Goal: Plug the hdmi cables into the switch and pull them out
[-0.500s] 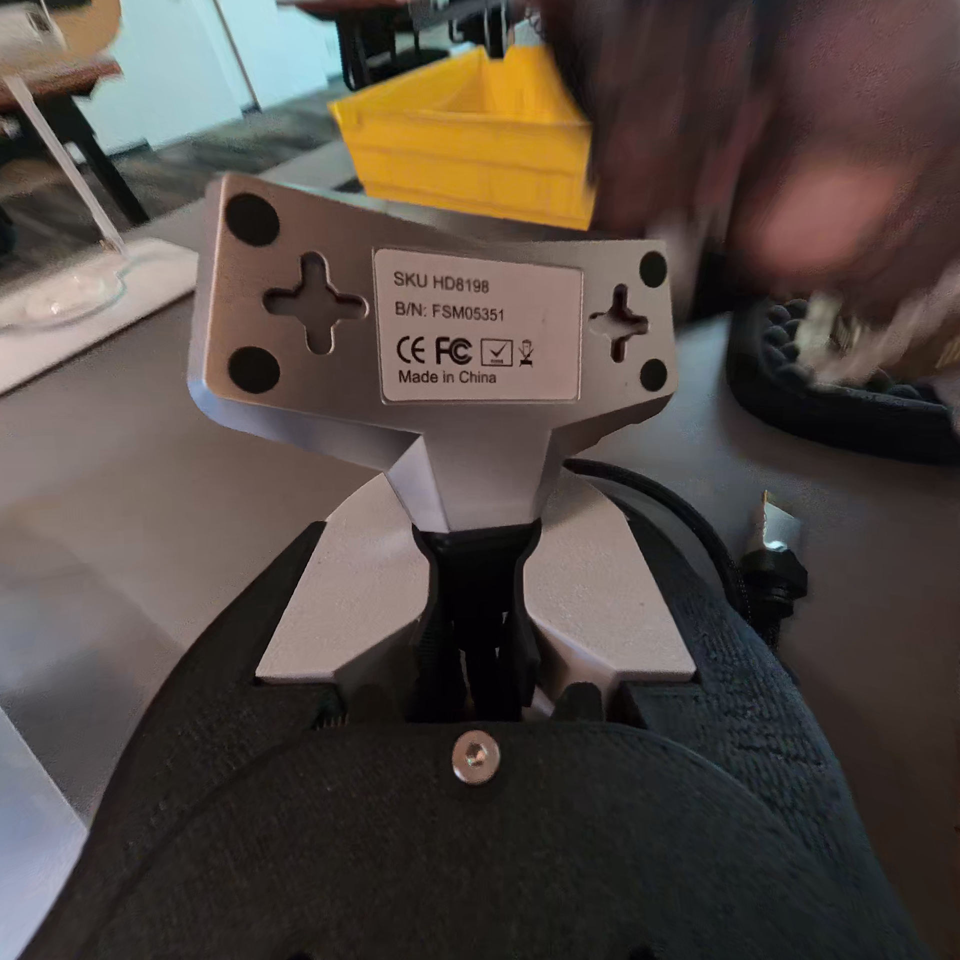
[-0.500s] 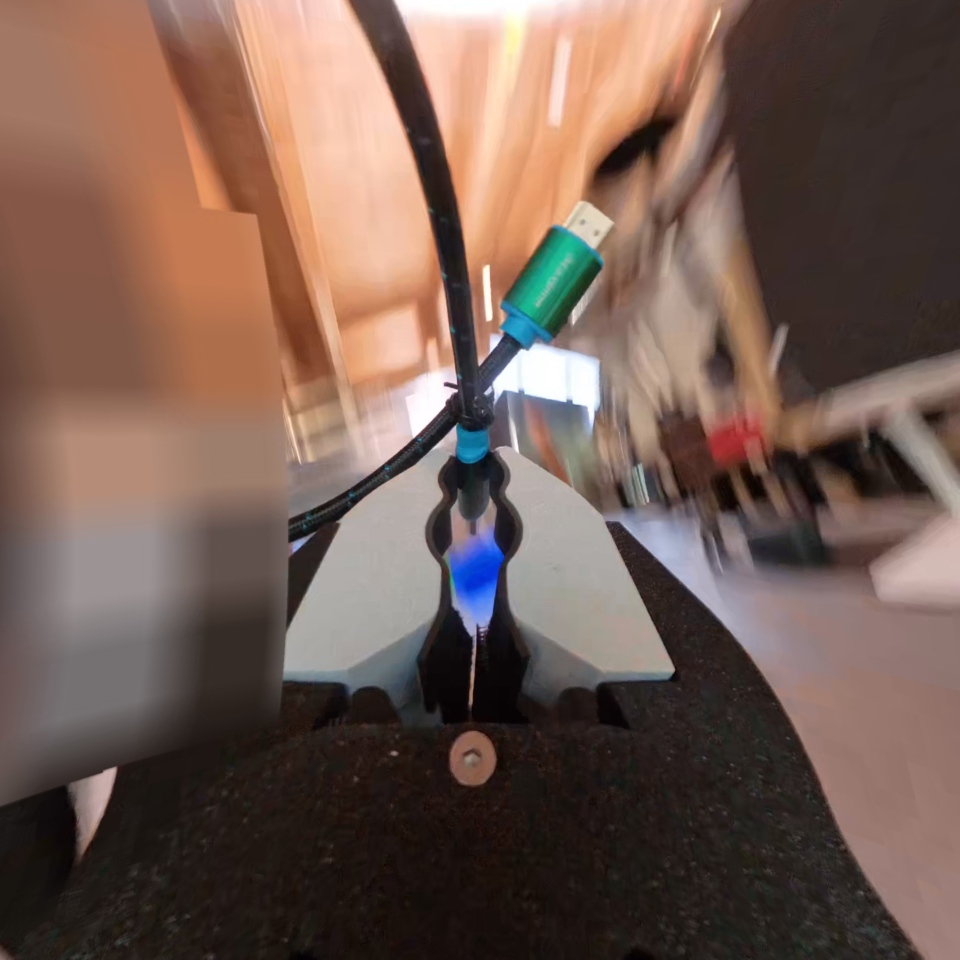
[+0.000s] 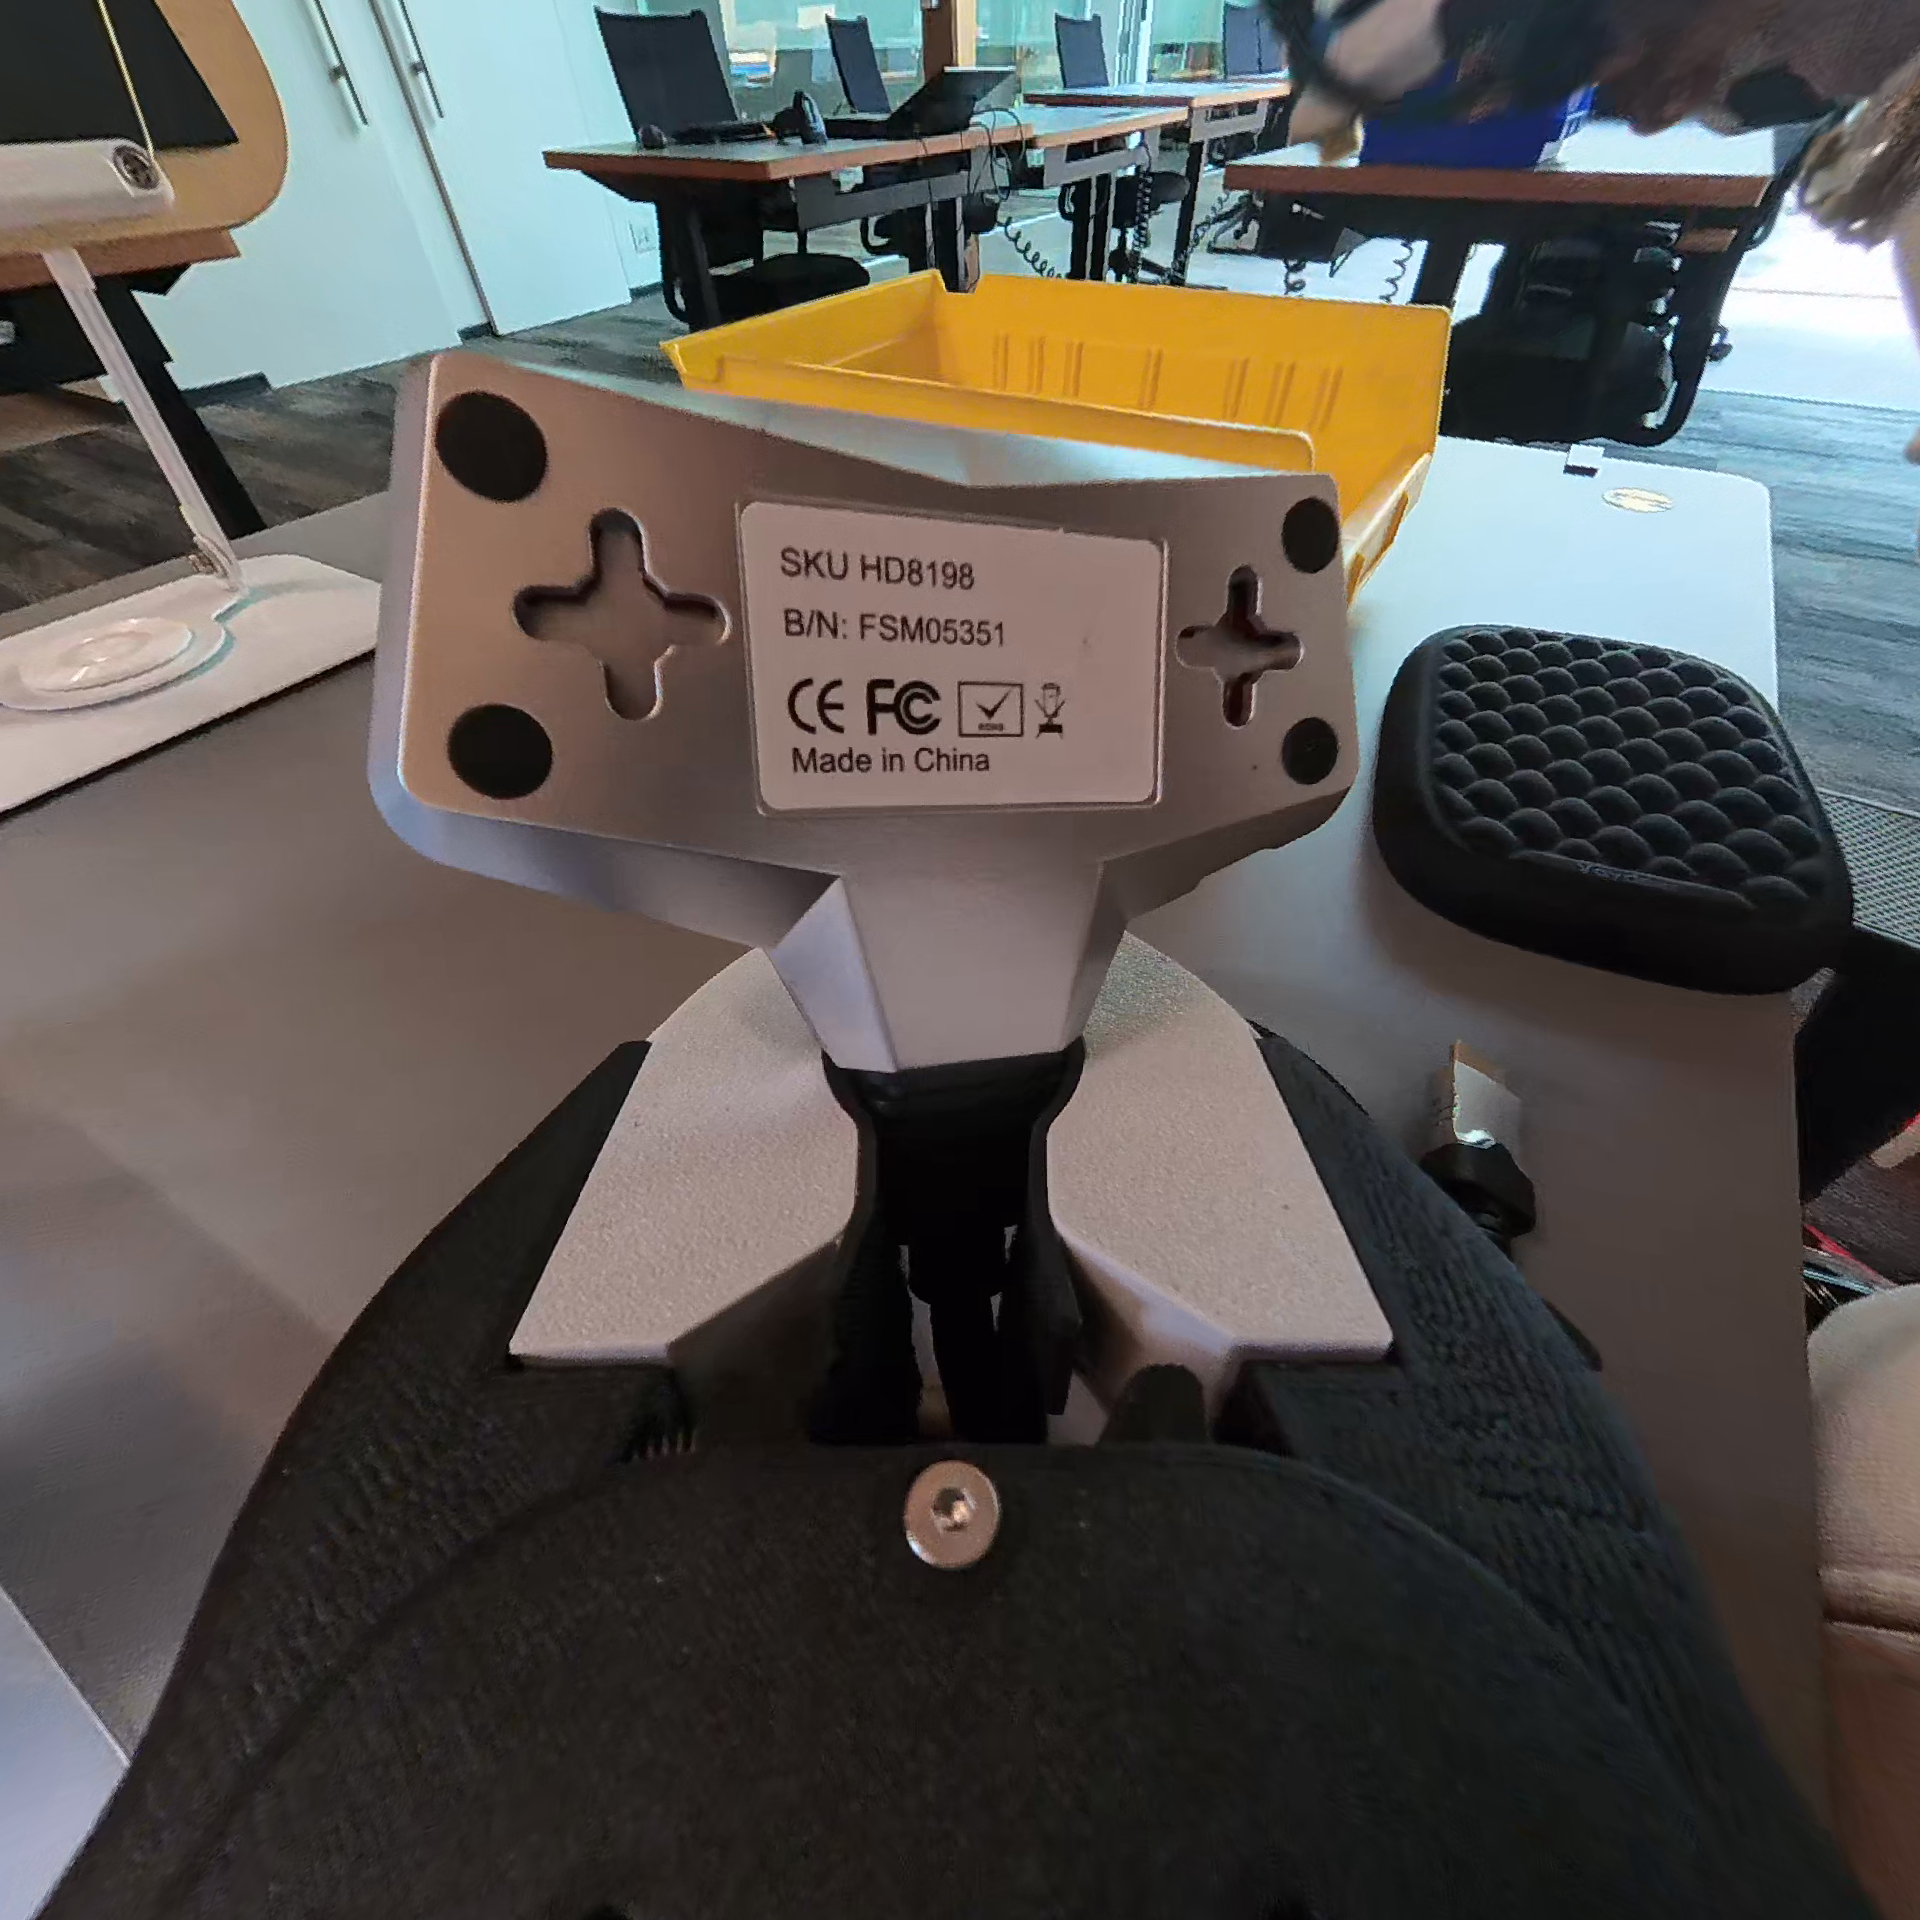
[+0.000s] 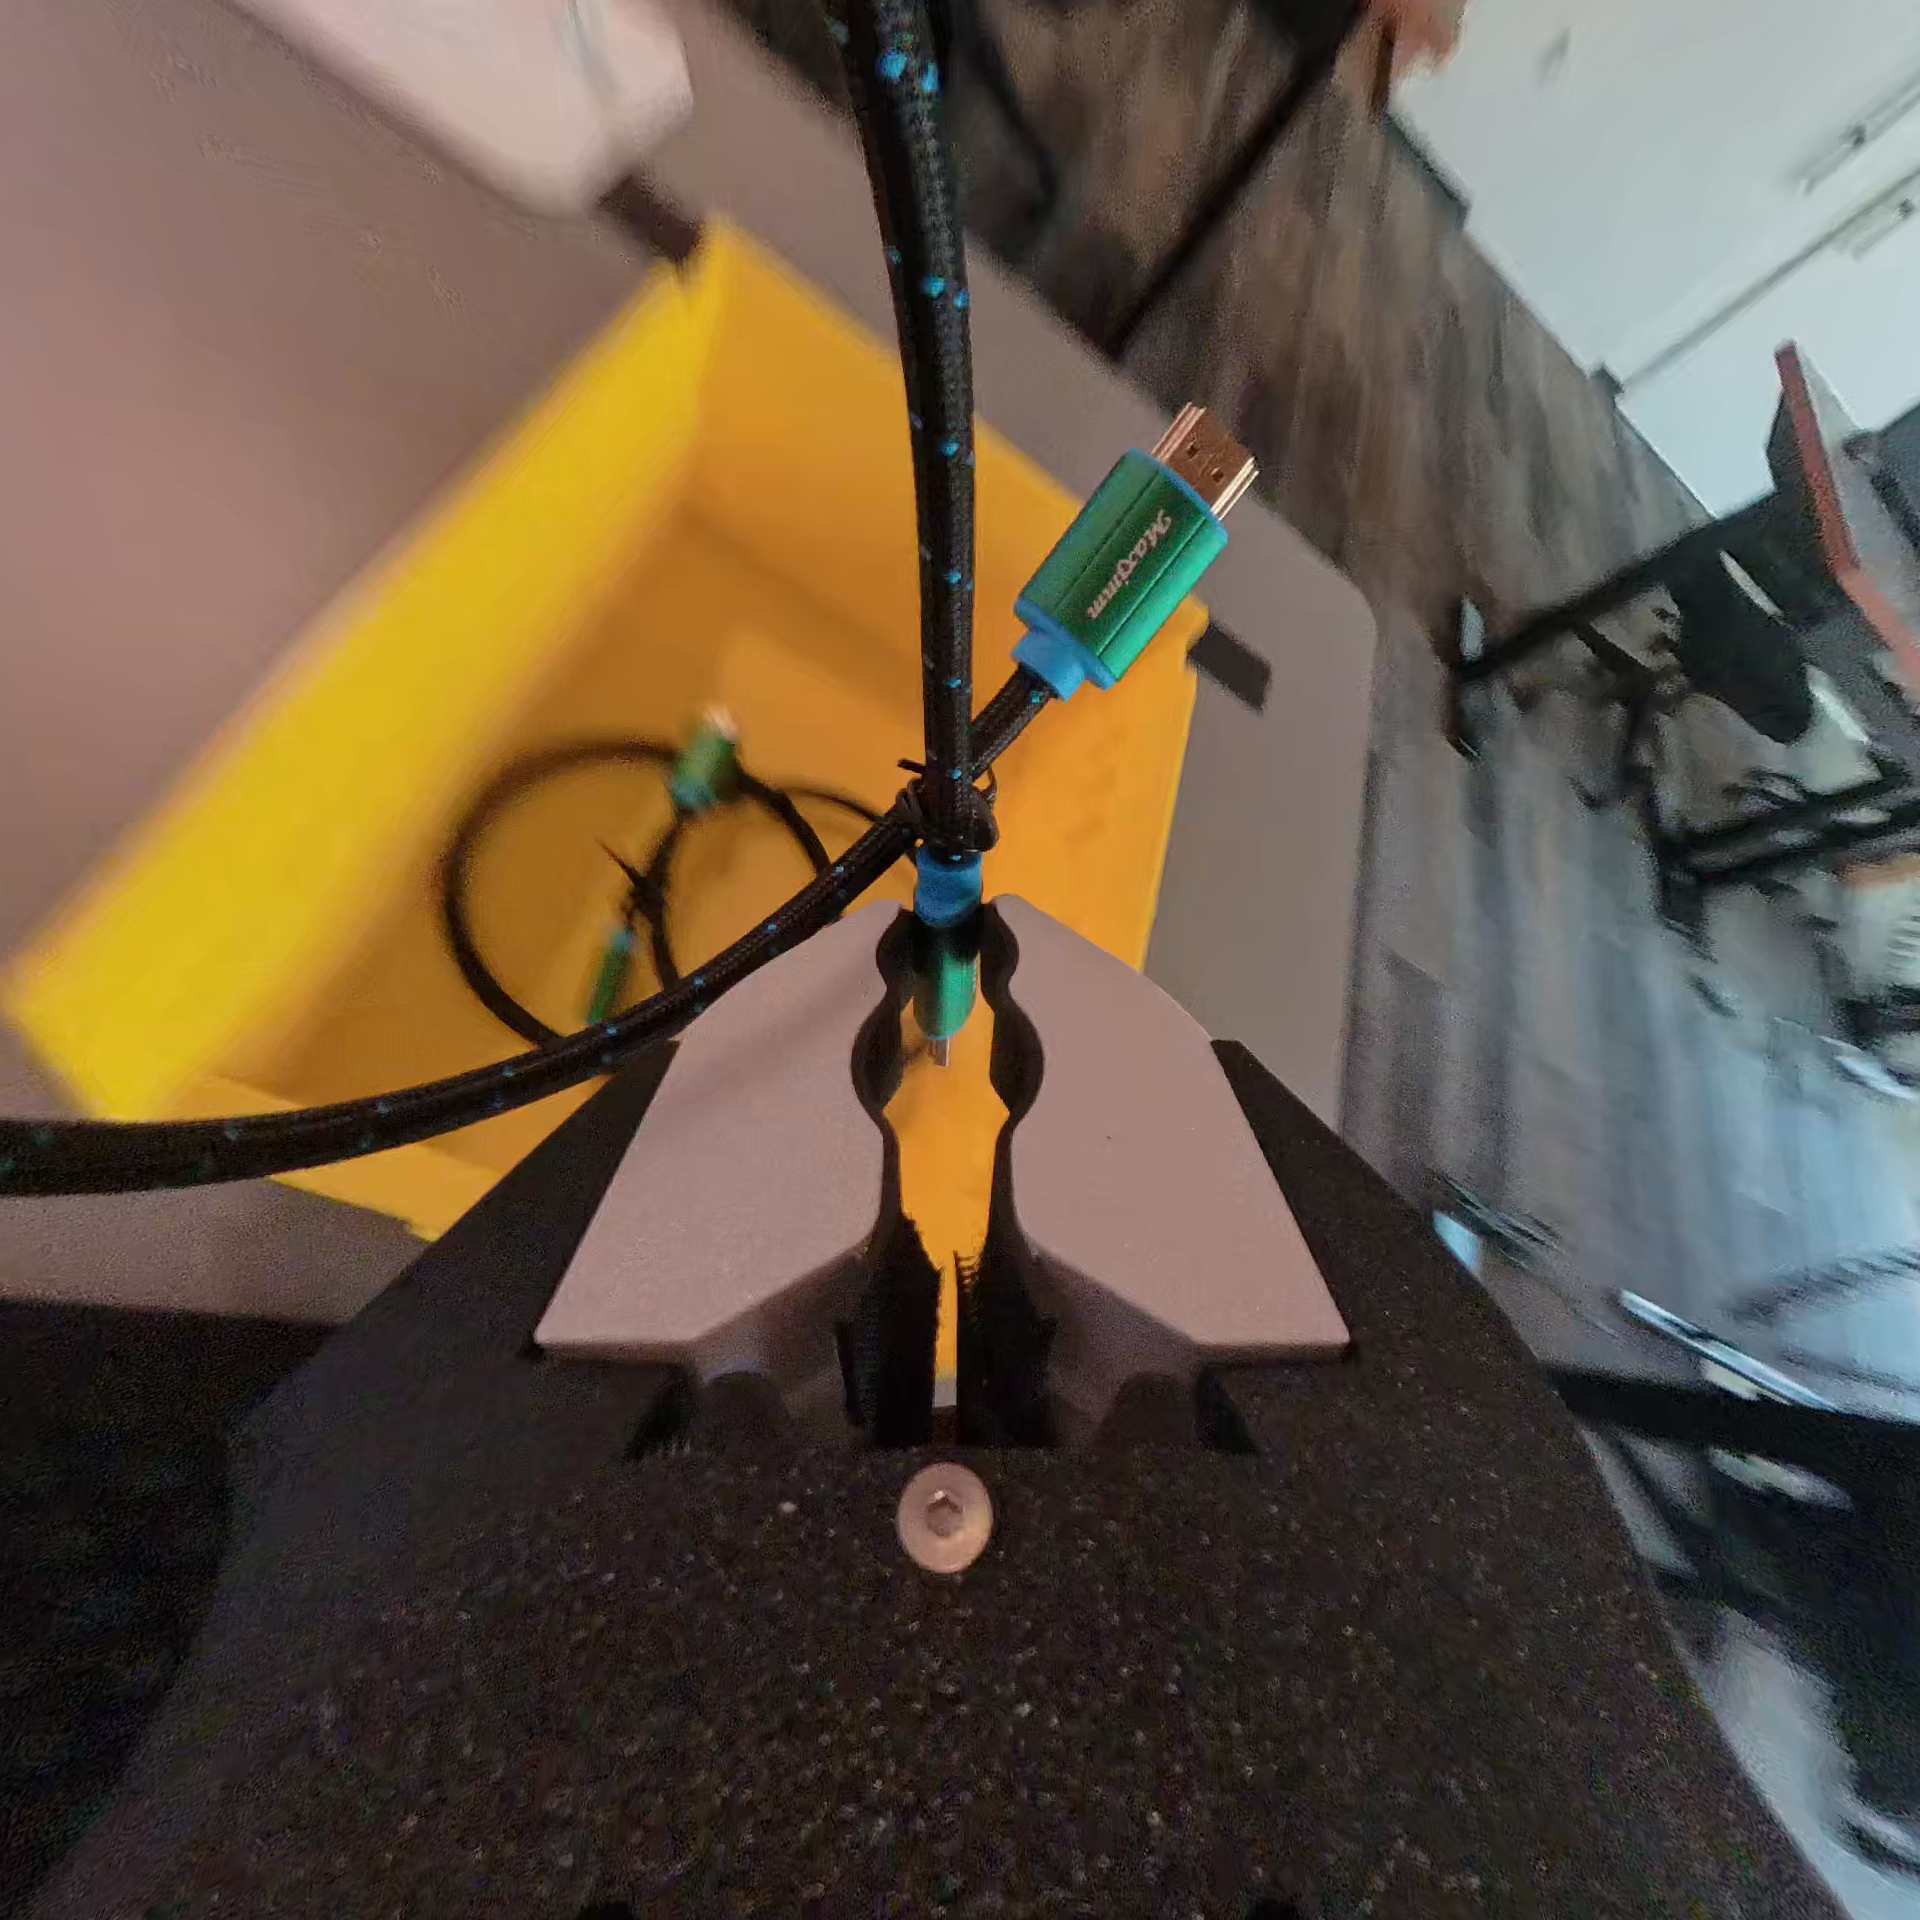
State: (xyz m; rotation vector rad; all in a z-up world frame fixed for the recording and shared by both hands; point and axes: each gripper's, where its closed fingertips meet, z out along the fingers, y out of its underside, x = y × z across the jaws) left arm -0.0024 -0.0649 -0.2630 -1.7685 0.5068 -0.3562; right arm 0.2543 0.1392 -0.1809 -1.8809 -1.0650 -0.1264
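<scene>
Yellow bin's [image 4: 436, 665] coiled cable [image 4: 540, 894] — right view only

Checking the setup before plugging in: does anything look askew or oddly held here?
Yes. The left tool holds the silver switch upside down, its labelled underside facing the camera. The right tool pinches one green HDMI plug pointing back toward the camera, while the cable's other plug dangles free above the yellow bin.

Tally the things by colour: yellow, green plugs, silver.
Yellow: 1, the bin
Green plugs: 4, one free, one in the right hand-held gripper, two in the bin
Silver: 1, the switch
Total: 6
</scene>
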